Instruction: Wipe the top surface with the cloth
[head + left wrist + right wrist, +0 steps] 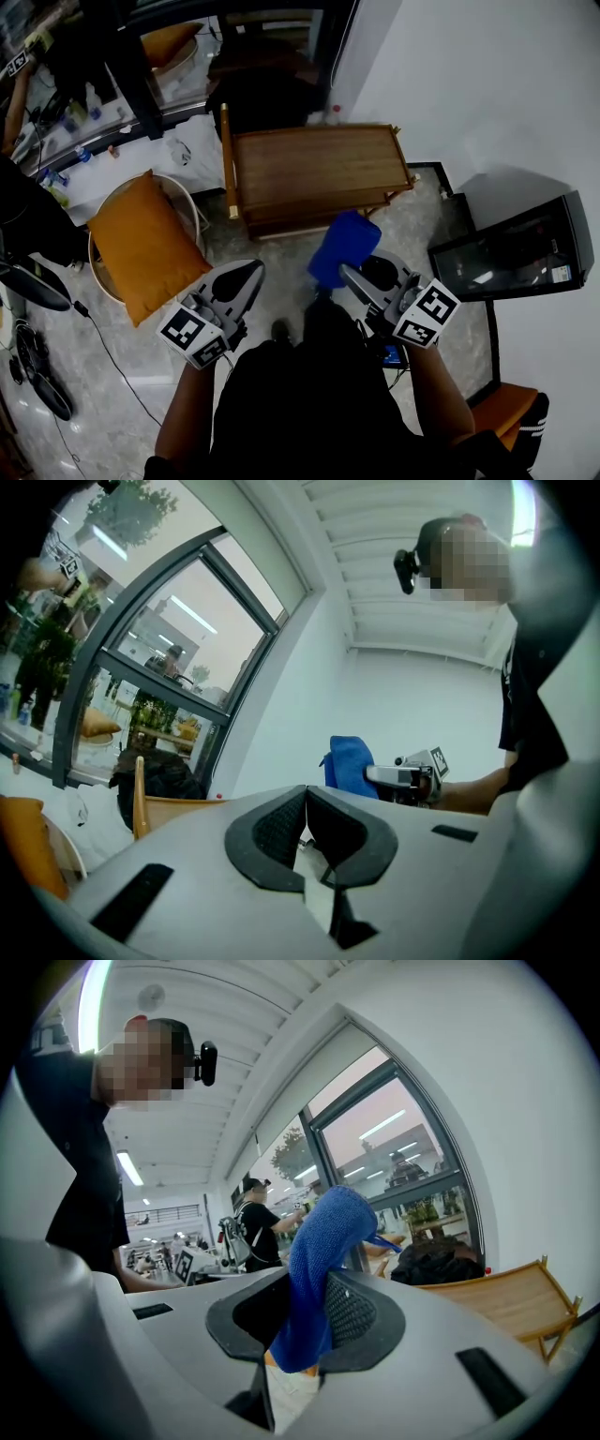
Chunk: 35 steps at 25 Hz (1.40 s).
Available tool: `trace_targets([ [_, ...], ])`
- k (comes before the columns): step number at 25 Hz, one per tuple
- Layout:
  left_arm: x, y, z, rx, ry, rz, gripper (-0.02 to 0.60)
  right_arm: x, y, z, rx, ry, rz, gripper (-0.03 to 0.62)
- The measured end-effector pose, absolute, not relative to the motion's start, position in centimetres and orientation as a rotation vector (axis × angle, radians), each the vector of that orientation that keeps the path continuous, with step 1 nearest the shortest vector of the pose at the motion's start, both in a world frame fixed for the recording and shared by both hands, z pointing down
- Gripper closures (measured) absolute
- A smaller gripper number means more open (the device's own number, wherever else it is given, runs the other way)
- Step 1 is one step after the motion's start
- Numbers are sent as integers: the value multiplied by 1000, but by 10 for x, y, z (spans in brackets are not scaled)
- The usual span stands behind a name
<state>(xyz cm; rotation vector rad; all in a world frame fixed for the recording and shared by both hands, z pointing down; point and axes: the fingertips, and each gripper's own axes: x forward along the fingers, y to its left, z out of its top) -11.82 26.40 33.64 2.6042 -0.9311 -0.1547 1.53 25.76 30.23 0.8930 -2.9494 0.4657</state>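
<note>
A blue cloth (342, 246) hangs from my right gripper (354, 272), which is shut on it just in front of the wooden table (314, 172). In the right gripper view the cloth (323, 1260) stands up between the dark pads, and the table (511, 1302) shows low at the right. My left gripper (251, 275) is held to the left of the cloth, below the table's near edge, shut with nothing in it. Its pads (281, 829) meet in the left gripper view, where the cloth (349, 764) and the right gripper (405, 776) show beyond.
An orange cushion (141, 242) lies on a round chair at the left. A black glass-fronted cabinet (516, 251) stands at the right by the white wall. Behind the table are a dark chair (267, 94) and a cluttered white counter (112, 141). A person (248, 1222) stands far off.
</note>
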Motion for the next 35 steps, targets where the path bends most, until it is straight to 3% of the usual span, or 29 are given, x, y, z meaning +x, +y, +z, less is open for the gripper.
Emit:
trace_targets([
  [17, -130, 189, 363, 2491, -1105, -59, 571, 32, 156, 329, 870, -2860, 399, 499],
  [35, -140, 44, 358, 2266, -1416, 132, 571, 10, -27, 342, 474, -2893, 442, 500],
])
